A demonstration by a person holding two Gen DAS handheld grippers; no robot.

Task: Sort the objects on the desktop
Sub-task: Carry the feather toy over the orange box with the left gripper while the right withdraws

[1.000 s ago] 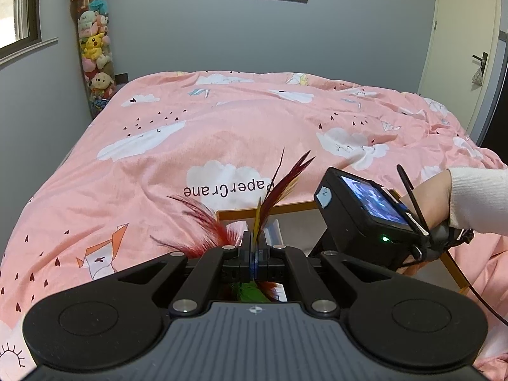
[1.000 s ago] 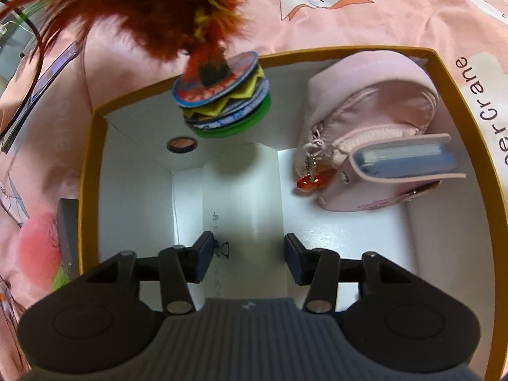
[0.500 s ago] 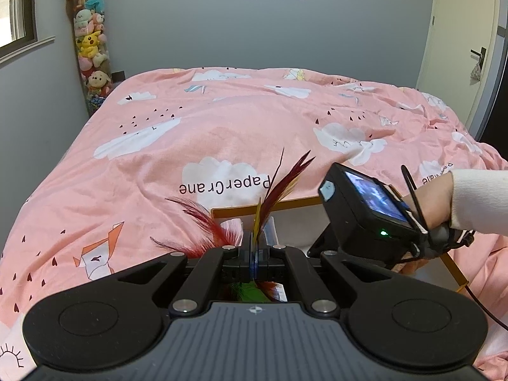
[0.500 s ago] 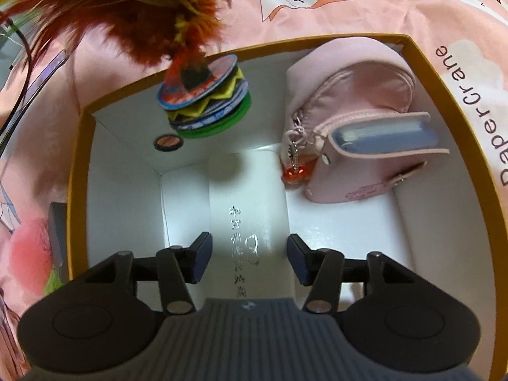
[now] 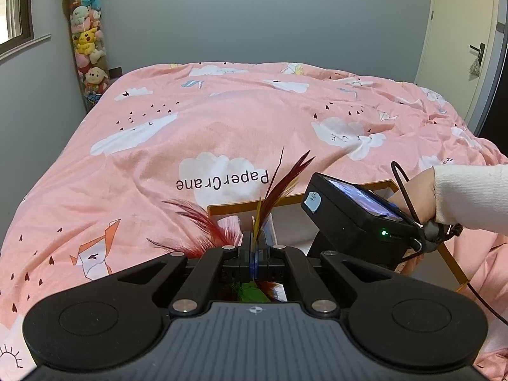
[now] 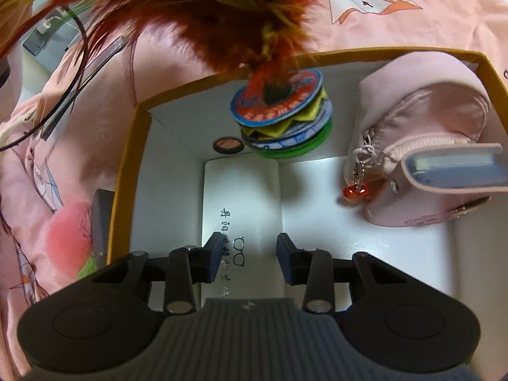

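Observation:
My left gripper (image 5: 255,247) is shut on the red and yellow feathers (image 5: 279,187) of a feather shuttlecock. In the right wrist view the shuttlecock hangs feathers up, and its stacked coloured discs (image 6: 281,117) hover above the far wall of an orange-rimmed white box (image 6: 127,165). My right gripper (image 6: 249,254) points down into the box, and its jaws are closing. A flat white case (image 6: 241,190) with printed glasses lies on the box floor below them. The pads do not press on it.
A pink zip pouch (image 6: 428,146) with a red charm (image 6: 355,192) leans in the box's right side. A small round disc (image 6: 228,144) sits by the far wall. The box rests on a pink duvet (image 5: 222,120). A white sleeve (image 5: 470,197) reaches in from the right.
My right gripper has sunk closer to the box floor and its jaws have narrowed. The left gripper and the shuttlecock have stayed in place.

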